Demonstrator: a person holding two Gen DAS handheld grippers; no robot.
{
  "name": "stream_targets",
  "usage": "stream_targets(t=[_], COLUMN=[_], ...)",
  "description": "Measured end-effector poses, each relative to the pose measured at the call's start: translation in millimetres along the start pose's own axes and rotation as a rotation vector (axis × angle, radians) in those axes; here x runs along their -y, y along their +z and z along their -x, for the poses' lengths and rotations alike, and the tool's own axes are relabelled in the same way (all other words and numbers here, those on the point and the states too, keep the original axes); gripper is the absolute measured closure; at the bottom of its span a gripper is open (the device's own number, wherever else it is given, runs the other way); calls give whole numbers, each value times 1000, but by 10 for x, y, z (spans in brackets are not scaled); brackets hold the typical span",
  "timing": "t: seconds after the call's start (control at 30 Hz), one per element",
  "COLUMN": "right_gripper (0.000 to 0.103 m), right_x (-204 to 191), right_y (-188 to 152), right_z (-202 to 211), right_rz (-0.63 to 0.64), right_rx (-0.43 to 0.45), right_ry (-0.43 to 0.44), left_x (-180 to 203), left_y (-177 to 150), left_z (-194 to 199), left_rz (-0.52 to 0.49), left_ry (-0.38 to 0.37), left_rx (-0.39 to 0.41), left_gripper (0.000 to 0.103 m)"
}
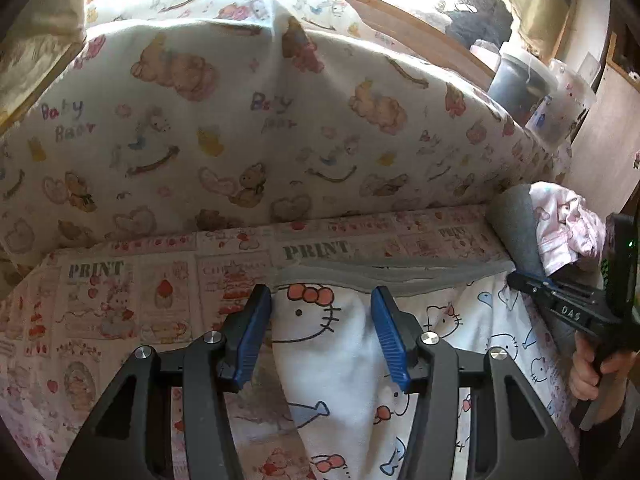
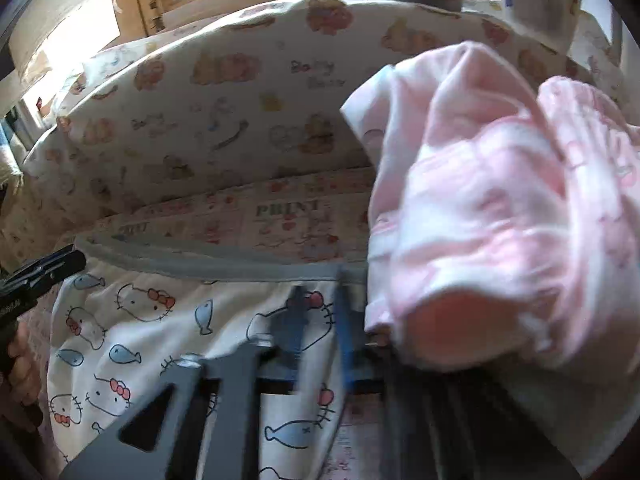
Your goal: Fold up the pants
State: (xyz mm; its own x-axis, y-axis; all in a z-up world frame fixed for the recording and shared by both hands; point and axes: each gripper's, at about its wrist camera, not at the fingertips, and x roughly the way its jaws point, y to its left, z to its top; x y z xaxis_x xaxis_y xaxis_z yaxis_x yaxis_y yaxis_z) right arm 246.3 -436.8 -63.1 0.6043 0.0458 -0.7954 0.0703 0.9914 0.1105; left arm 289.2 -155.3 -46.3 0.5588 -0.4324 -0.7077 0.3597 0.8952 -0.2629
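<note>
White pants (image 1: 344, 356) with a cat-and-fish print and a grey waistband (image 1: 384, 274) lie flat on the printed bed sheet (image 1: 120, 304); they also show in the right wrist view (image 2: 160, 332). My left gripper (image 1: 322, 328) is open, its blue pads on either side of the pants near the waistband. My right gripper (image 2: 316, 320) is blurred and looks narrowly parted over the pants' right edge. A bunched pink garment (image 2: 480, 208) hangs over its right side, and I cannot tell whether it is gripped.
A bear-print cushion (image 1: 248, 120) rises behind the sheet. The right gripper (image 1: 576, 312), in a hand, shows at the right edge of the left view with the pink garment (image 1: 560, 224) and a grey cloth (image 1: 516, 220). Plastic containers (image 1: 524, 84) stand at the back right.
</note>
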Motion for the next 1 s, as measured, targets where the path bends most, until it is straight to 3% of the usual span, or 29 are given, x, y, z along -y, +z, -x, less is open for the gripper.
stream_targets(t=[0.2, 0.23, 0.37, 0.4, 0.5, 0.7, 0.83, 1.0], right_gripper=[103, 103, 102, 98, 75, 74, 74, 76], right_x=[-6, 35, 137, 133, 104, 25, -19, -69], right_y=[2, 16, 31, 32, 33, -11, -30, -48], right_z=[156, 190, 184, 165, 132, 21, -28, -63], right_rz=[22, 9, -33, -34, -52, -24, -23, 5], right_rx=[109, 111, 41, 22, 27, 42, 55, 48], right_ry=[-205, -188, 34, 54, 34, 95, 21, 6], left_x=[-71, -75, -78, -83, -86, -35, -66, -158], left_y=[12, 13, 12, 6, -10, -52, -66, -75], left_z=[-8, -10, -6, -7, -22, -35, -46, -59], left_rz=[35, 40, 49, 49, 45, -28, -12, 24], left_ry=[-38, -48, -55, -53, -37, 43, 65, 38], left_rx=[1, -2, -4, -5, -8, 13, 18, 3], left_gripper=[52, 52, 52, 52, 52, 52, 52, 52])
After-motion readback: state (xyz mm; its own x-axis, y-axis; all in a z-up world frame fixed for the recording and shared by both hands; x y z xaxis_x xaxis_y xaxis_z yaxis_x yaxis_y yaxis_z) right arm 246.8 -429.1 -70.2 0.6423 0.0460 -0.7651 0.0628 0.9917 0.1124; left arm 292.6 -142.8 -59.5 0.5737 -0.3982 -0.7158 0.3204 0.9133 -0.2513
